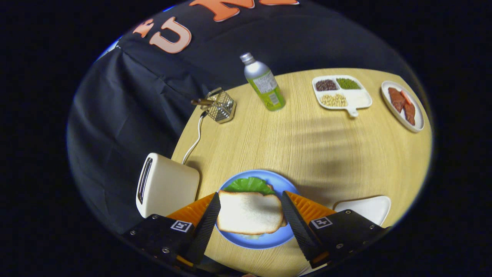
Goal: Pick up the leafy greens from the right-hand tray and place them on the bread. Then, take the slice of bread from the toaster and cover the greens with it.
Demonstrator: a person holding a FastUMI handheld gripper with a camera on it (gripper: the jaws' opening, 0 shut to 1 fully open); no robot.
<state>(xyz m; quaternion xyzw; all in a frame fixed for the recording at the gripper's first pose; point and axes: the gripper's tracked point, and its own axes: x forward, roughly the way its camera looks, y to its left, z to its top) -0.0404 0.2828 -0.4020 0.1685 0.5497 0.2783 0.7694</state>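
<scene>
Bread point(250, 212), one slice showing, lies flat on the blue plate point(269, 240) between the two fingers of the gripper point(250, 206), its long axis running across from one finger to the other. The fingers stand spread, each just beside an end of the slice; whether they touch it I cannot tell. One green leaf point(250, 184) pokes out from under the slice's far edge, pointing away from the gripper.

From largest to smallest: one round wooden table point(307, 146) carries everything. One cream toaster point(165, 188) stands left of the plate, slot facing left, its white cord point(196, 140) running back. One white tray point(365, 207) sits right of the plate. Far across stand one bottle point(265, 84), upright, one four-part dish point(342, 94) with three kinds of beans, one plate of meat point(403, 105), and one wire basket point(220, 105).
</scene>
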